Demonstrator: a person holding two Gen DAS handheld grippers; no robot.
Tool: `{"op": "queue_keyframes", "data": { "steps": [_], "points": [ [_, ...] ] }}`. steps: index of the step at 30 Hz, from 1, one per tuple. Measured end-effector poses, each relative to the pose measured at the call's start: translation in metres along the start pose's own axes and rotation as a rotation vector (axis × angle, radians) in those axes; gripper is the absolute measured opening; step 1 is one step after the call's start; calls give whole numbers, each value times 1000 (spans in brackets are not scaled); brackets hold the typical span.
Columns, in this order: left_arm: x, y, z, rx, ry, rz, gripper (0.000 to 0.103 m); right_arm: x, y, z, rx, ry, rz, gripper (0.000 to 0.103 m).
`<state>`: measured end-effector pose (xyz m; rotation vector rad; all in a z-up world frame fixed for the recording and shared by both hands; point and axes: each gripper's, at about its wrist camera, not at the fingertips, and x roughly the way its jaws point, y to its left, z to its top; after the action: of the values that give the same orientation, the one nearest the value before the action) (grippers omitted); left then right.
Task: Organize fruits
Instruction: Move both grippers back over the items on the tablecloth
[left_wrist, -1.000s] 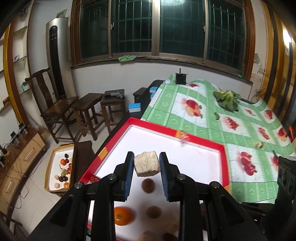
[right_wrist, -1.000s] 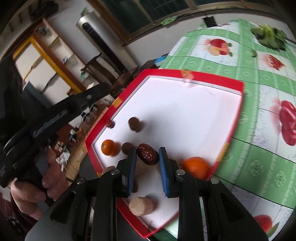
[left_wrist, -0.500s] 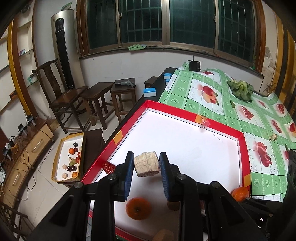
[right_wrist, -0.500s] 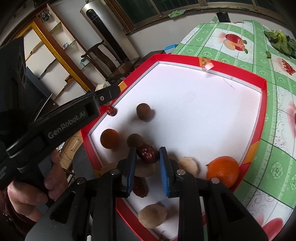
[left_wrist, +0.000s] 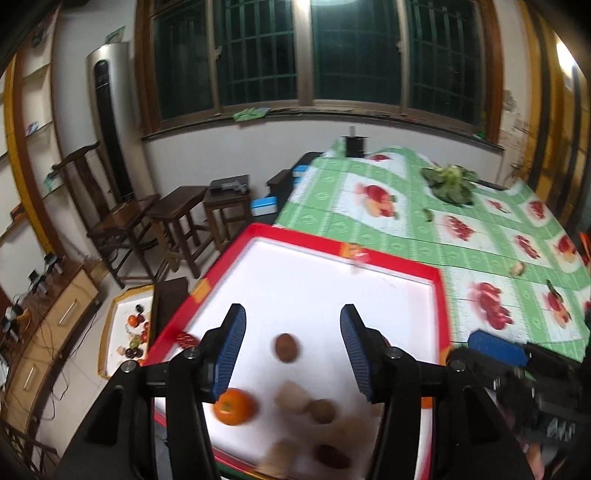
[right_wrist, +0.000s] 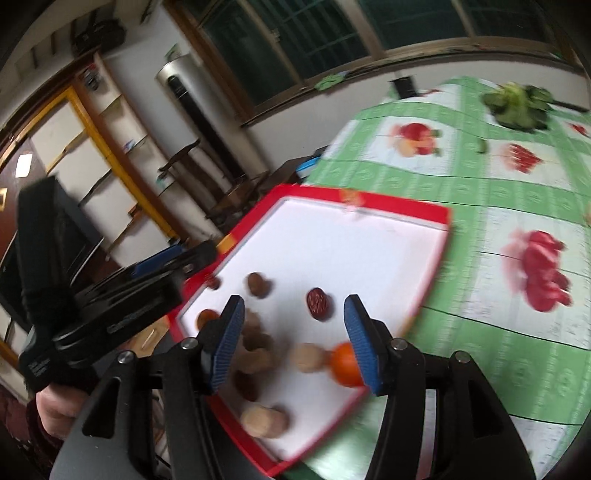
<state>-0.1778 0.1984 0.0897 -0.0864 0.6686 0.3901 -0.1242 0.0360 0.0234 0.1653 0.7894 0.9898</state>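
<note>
Surface (left_wrist: 399, 206) under a green cloth printed with fruit fills the right of both views, a bunch of leafy greens (left_wrist: 448, 181) lying at its far end; red-rimmed tray (left_wrist: 439, 280) with a white floor sits at the near corner of that surface, and the fruits lie inside it, crowded toward its near end. Left gripper (left_wrist: 291, 352) hangs over the tray; its fingers have just been opening and stand apart with nothing between them; a brown round fruit (left_wrist: 286, 347) shows on the tray floor in the gap, an orange (left_wrist: 234, 406) lies by the left finger, and blurred tan and brown fruits lie nearer the camera. Right gripper (right_wrist: 295, 338) hovers over the same tray; its fingers too have just been opening and are apart, empty; a wrinkled red date (right_wrist: 318, 303) lies on the white floor between them, a second orange (right_wrist: 345, 363) against the right finger, a pale nut-like fruit (right_wrist: 304, 357) just beside it.
</note>
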Motion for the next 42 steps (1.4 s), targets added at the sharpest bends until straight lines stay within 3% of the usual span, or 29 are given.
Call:
{"op": "queue_keyframes", "data": {
  "steps": [13, 32, 36, 39, 42],
  "points": [
    [-35, -78, -3, 135, -29, -163, 54, -87, -67, 8, 155, -170, -117, 58],
    [-58, -129, 2, 231, -53, -246, 58, -151, -115, 5, 246, -286, -164, 58],
    [-64, -146, 16, 265, -102, -257, 76, -166, -130, 6, 255, -286, -204, 58],
    [-53, -160, 25, 305, -126, -240, 76, -183, -150, 10, 277, -277, -240, 58],
    [-33, -166, 22, 317, -79, -237, 77, -200, -176, 13, 315, -269, -300, 58]
  ]
}}
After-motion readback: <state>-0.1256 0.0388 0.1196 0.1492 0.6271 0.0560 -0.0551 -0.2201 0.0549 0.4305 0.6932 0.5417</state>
